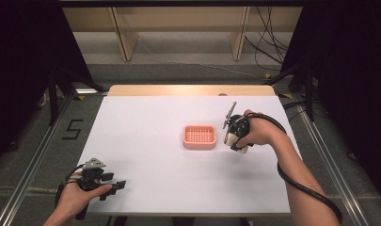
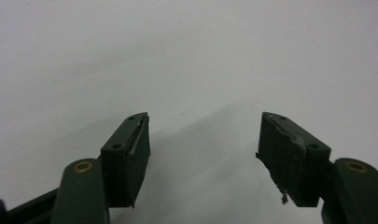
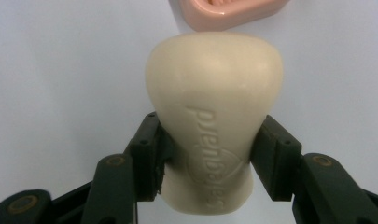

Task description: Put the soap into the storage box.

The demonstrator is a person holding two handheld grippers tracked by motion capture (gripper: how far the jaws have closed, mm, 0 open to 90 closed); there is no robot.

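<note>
Soap bar (image 3: 214, 121), cream colour w/ "Safeguard" pressed into its face, is sitting between the two black jaws of the right gripper (image 3: 210, 158); the pads are pressing on its narrow waist from both sides, so the gripper is closed on it and holding it. In the high view the right gripper (image 1: 236, 136) is carrying the bar just beside the right edge of the pink soap dish (image 1: 199, 136), not touching it. In the right gripper view the dish (image 3: 224, 14) is showing right beyond the far end of the bar.

Left gripper (image 1: 114, 187) is resting near the front-left corner of the table (image 1: 146, 155), well apart from the dish; its jaws are standing wide open w/ nothing between them.

Table top is white and matte, w/ a wooden strip at the far edge; grey floor is lying around it. Dish is a rounded rectangle w/ a ribbed bottom; bar is smooth and curved.
</note>
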